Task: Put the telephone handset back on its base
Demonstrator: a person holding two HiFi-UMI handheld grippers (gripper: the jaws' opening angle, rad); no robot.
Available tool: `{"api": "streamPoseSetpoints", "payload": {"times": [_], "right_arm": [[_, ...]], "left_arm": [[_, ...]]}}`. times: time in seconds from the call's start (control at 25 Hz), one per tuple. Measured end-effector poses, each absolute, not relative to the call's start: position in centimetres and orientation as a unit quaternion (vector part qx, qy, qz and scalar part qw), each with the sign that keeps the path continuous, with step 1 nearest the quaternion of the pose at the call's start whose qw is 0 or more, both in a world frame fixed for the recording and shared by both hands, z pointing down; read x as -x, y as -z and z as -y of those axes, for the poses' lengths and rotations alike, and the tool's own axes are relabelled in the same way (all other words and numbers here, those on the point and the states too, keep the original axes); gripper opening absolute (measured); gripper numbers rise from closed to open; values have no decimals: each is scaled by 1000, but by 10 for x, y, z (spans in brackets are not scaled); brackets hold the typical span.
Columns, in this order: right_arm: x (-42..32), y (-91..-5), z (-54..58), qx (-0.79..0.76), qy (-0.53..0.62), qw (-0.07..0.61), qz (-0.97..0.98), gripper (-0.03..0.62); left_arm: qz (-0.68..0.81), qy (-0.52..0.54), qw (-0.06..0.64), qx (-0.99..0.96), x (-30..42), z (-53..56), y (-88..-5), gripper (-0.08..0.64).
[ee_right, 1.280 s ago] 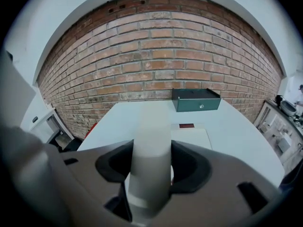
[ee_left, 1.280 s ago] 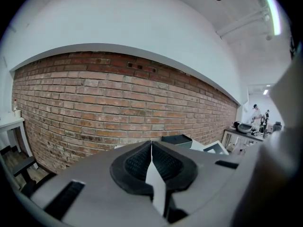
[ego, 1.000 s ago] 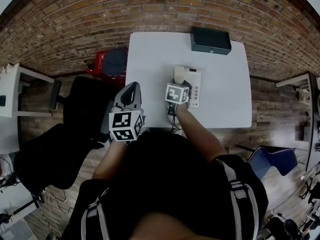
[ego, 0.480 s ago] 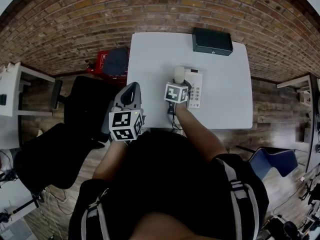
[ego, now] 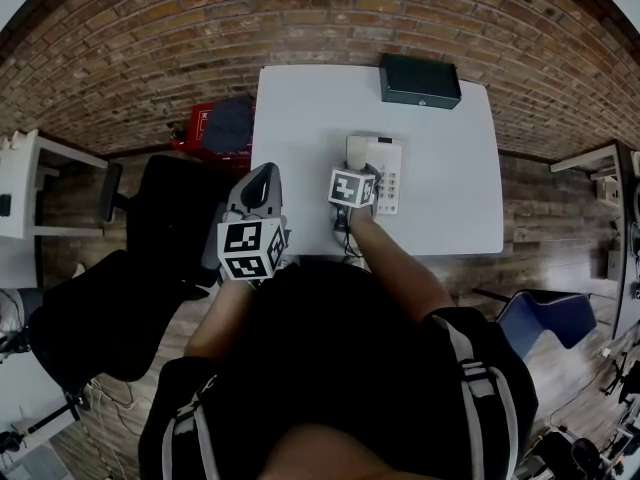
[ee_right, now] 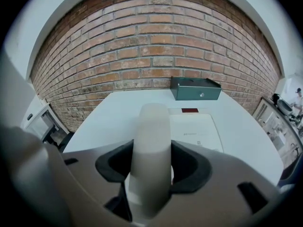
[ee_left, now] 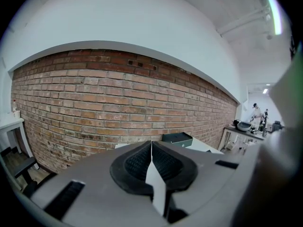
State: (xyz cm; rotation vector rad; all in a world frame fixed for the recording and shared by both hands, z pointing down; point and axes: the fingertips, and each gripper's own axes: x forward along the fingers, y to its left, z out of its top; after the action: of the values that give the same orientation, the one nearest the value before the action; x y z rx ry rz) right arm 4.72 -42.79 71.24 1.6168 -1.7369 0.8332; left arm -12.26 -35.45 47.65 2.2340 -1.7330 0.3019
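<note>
Pinching the telephone handset [ee_right: 151, 145] from both sides, the right claw [ee_right: 151, 167] has its dark ribbed pads [ee_right: 189, 167] set against the handset's flanks, so the handset fills the gap between them. The handset is a smooth, pale cream bar with no print visible on its upper face. Its far end is rounded like a thumb and points away from the person toward the back of the bench [ego: 300, 118]. It runs lengthwise along the left side of the telephone base [ee_right: 199, 131], close against it; I cannot tell whether it is fully seated in its cradle. The base is the same pale colour. It has a flat panel bearing small grey print and a small red patch near its far edge, and in the head view a grid of keys shows on its right part. Handset and base sit near the middle of the white bench, a little toward the person. A dark green box [ego: 420, 80] stands at the far edge of the bench, well apart from the telephone, with the brick wall [ee_left: 94, 103] behind it. The left claw [ee_left: 151, 162] is held off the bench's left front corner, raised and aimed at the wall. Its pads are pressed together at the tip, with nothing gripped between them.
</note>
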Motion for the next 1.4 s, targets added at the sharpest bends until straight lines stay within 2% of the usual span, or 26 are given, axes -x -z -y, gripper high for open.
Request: {"api": "streamPoseSetpoints", "payload": {"times": [0.52,0.64,0.8,0.84,0.96,1.0,1.2,1.4], "right_arm": [[-44,-708,427,-611,-310,300,664,207],[-39,-691,431,-612,-286,264,688,224],[-46,-649,436,-621,-270,179,714,222],[-48,-637,437,-616,-273,159,722,201],[-58,-587,436,-608,-258,95,745,39],[-63,-564,435,-611,-233,72,753,18],[-80,-453,411,-609,-63,-5,790,-2],[-88,-416,392,-589,-33,-35,807,-3]], "left_arm": [[596,-106,146,-782,120,351,-476,5],[595,-104,147,-784,120,352,-476,5],[589,-99,147,-788,115,355,-475,5],[587,-98,146,-790,113,356,-475,5],[585,-93,145,-793,109,360,-474,5],[585,-91,144,-793,108,361,-474,5],[578,-84,143,-799,99,367,-471,5],[564,-70,128,-813,84,374,-459,5]]}}
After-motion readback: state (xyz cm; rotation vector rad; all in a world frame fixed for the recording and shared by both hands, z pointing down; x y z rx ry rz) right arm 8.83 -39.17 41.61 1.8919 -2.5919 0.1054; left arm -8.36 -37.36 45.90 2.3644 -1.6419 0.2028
